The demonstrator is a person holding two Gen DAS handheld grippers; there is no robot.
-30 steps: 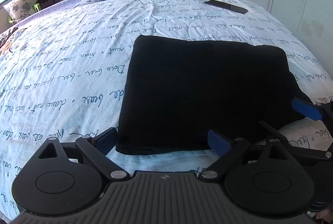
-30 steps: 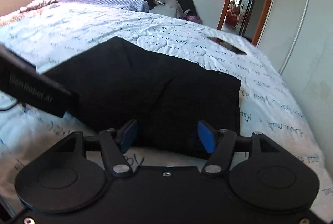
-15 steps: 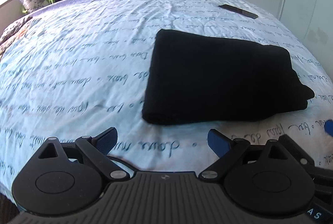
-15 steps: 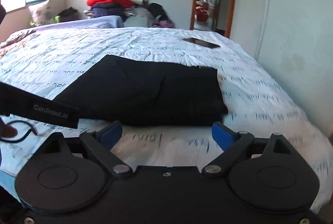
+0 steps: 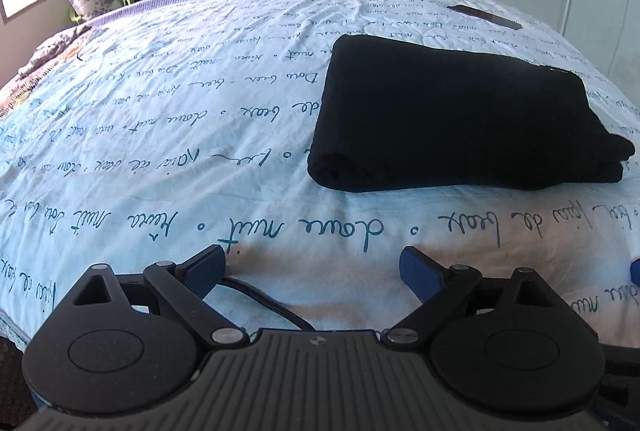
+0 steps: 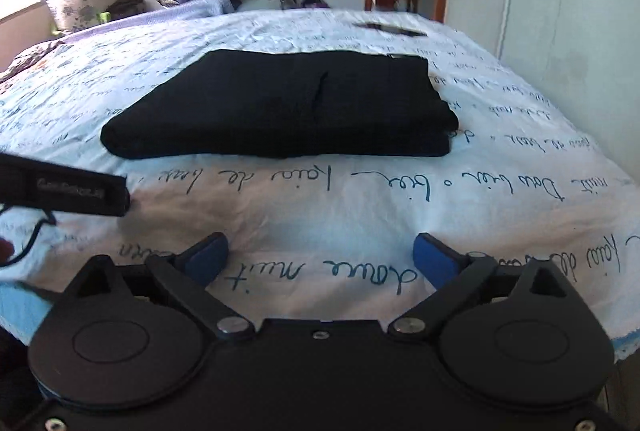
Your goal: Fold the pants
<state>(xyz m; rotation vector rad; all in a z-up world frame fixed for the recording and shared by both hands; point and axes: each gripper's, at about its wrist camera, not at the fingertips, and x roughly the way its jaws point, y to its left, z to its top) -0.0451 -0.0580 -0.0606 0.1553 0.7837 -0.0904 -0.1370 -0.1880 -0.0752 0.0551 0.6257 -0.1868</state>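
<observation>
Both the left tool (image 5: 310,267) and the right tool (image 6: 320,257), whose jaws have just been opening, gape wide and empty short of the black folded cloth pants (image 6: 292,107), lying on the pale blue bed quilt (image 5: 160,151) printed with looping blue script.

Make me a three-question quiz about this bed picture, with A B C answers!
1. Where are the pants?
A. on the bed
B. on the floor
C. in a claw

2. What colour are they?
A. red
B. black
C. white

3. How is the right claw?
A. shut on the pants
B. open and empty
C. holding a phone

Answers:
1 A, they lie flat on the written bedspread.
2 B, the folded bundle is black.
3 B, its blue pads stand wide apart, having just been opening, with only bedspread between them.
</observation>
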